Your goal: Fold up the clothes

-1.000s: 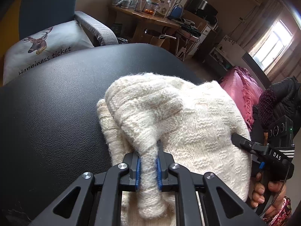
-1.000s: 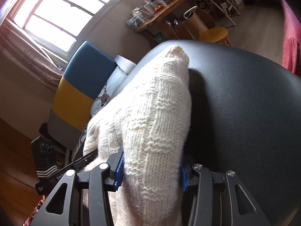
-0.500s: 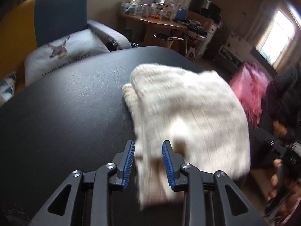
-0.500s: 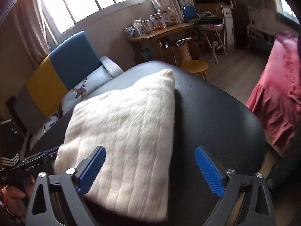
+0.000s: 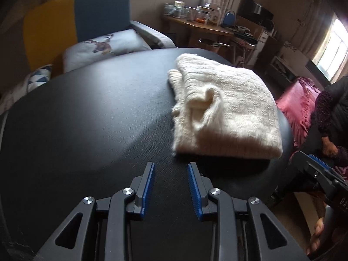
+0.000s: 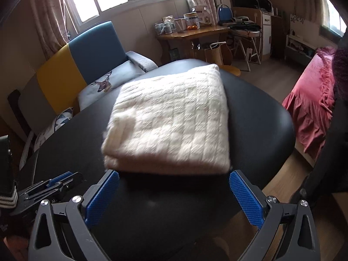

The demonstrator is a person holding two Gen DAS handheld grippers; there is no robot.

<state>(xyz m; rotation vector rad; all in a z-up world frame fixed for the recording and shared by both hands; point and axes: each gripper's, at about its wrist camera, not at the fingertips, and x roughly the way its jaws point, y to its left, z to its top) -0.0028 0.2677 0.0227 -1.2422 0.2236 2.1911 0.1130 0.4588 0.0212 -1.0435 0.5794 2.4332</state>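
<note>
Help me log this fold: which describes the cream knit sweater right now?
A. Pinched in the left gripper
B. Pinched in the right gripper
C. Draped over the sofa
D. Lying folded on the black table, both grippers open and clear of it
D: the cream knit sweater lies folded on the black table, and the left gripper and right gripper are open, empty and short of it.

The left gripper (image 5: 171,169) is hovering over the black worktop (image 5: 87,117) with its blue-padded jaws parted and nothing between them. Just ahead, a folded cream knit sweater (image 5: 226,113) is lying flat on the worktop, with one loose fold, perhaps a cuff, sticking up near its left edge. At the right edge the right gripper (image 5: 319,174) is showing partly.
</note>
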